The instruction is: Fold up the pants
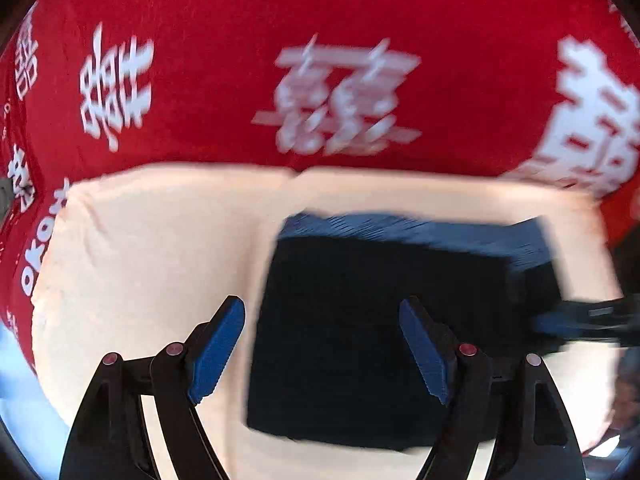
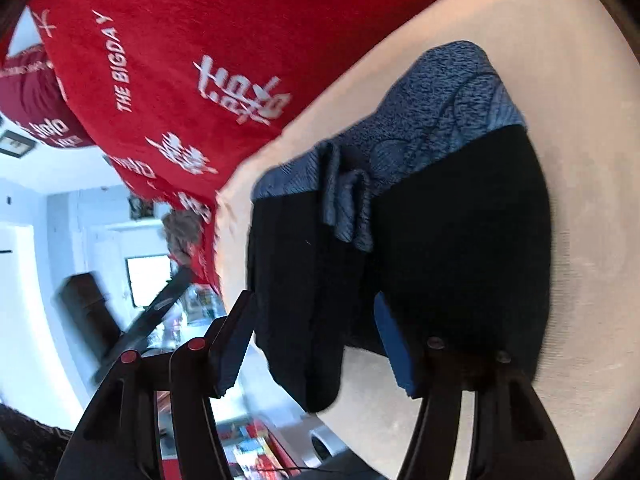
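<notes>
Red printed blanket (image 1: pixel 224 12), cream cushion (image 1: pixel 140 240), bright white walls (image 2: pixel 36 280).

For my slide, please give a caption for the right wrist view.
Open right gripper over folded dark pants on a cream surface, red blanket behind.

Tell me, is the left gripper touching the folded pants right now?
Cannot tell. In the left wrist view the left gripper stands open over the pants, nothing pinched, but whether a fingertip rests on the fabric isn't clear.
</notes>
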Motion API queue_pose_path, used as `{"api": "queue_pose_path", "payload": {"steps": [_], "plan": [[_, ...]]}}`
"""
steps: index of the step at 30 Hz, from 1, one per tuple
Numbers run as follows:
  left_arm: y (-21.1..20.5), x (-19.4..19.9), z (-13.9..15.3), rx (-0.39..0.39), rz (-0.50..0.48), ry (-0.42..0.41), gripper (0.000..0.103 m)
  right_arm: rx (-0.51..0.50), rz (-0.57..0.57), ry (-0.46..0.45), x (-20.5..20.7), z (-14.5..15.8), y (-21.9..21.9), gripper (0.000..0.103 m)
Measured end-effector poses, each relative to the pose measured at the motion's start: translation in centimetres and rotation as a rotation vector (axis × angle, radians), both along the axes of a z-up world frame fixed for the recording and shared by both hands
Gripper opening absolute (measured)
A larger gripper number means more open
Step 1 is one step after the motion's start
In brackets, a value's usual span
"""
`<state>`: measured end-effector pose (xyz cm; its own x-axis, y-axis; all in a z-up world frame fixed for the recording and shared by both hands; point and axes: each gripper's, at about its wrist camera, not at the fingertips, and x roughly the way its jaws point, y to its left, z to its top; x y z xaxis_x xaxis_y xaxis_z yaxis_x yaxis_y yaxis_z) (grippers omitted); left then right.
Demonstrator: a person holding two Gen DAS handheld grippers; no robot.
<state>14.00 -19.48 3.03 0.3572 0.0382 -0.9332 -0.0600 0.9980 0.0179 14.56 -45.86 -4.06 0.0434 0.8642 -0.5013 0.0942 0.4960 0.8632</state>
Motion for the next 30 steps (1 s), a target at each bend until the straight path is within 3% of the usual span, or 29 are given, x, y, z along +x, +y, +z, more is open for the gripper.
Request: {"api": "queue_pose_path", "payload": {"steps": [2, 4, 7, 11, 13, 18, 21, 23, 24, 26, 30], "plan": [[1.4, 0.6, -3.1, -0.007, 0.008, 0.079, 0.080, 0.008, -0.012, 0.003, 0.1, 0.0, 0.6, 0.066], [2.0, 0.3, -4.6, -0.059, 0.009, 0.109, 0.080, 0.011, -0.007, 0.010, 0.0, 0.1, 1.6, 0.066], [1.7, -0.7, -5.0, -0.083, -0.015, 0.095, 0.080, -0.051, 0.043, 0.013, -0.7, 0.1, 3.7, 0.066], [1.7, -1.1, -5.0, -0.114, -0.033, 0.098, 0.080, -0.087, -0.087, -0.011, -2.2, 1.5, 2.7, 0.065], [1.5, -0.9, -5.0, -0.117, -0.050, 0.095, 0.080, -0.175, -0.124, -0.037, -2.5, 2.2, 1.5, 0.066], [1.4, -0.8, -5.2, -0.123, -0.057, 0.091, 0.082, -0.173, 0.007, 0.037, -1.0, -0.1, 2.5, 0.065], [1.5, -0.8, -5.2, -0.124, -0.056, 0.086, 0.082, -0.103, 0.058, 0.025, -0.4, -0.4, 5.0, 0.064], [1.5, -0.8, -5.3, -0.117, -0.057, 0.085, 0.082, -0.110, 0.083, 0.006, -0.5, -0.7, 7.1, 0.043], [1.4, -0.7, -5.4, -0.107, -0.056, 0.090, 0.082, -0.144, 0.090, 0.010, -0.6, -1.0, 7.9, 0.022], [1.2, -0.7, -5.0, -0.115, -0.061, 0.091, 0.082, -0.153, 0.049, 0.019, -1.0, -0.9, 8.0, 0.021], [-1.8, -1.1, -2.0, -0.137, -0.148, 0.040, 0.081, 0.024, 0.001, -0.003, -0.8, 2.1, 6.6, 0.017]]}}
